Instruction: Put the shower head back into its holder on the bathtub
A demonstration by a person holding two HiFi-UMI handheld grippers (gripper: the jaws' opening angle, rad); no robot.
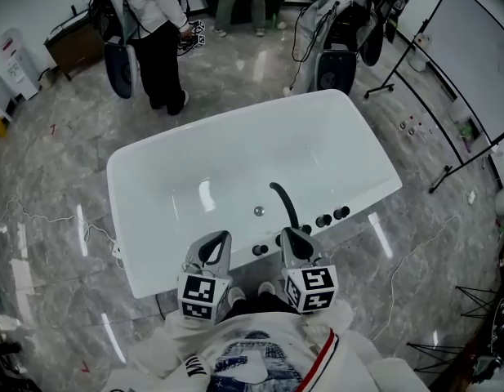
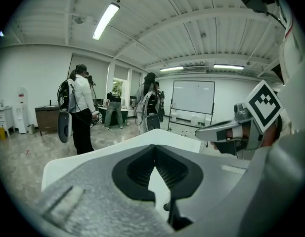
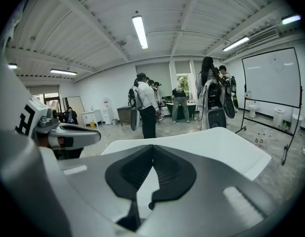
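The white bathtub lies in front of me, and both grippers hover over its near rim. A black curved spout rises from that rim, with black knobs to its right and one more between the grippers. I cannot pick out the shower head for certain. My left gripper is shut with nothing between its jaws. My right gripper is also shut and empty, just on my side of the spout's base. Each gripper shows beside the other in the gripper views.
A metal drain sits in the tub floor. Beyond the tub stand several people with equipment on a grey marble floor. A whiteboard on a stand is at the right, and cables trail on the floor.
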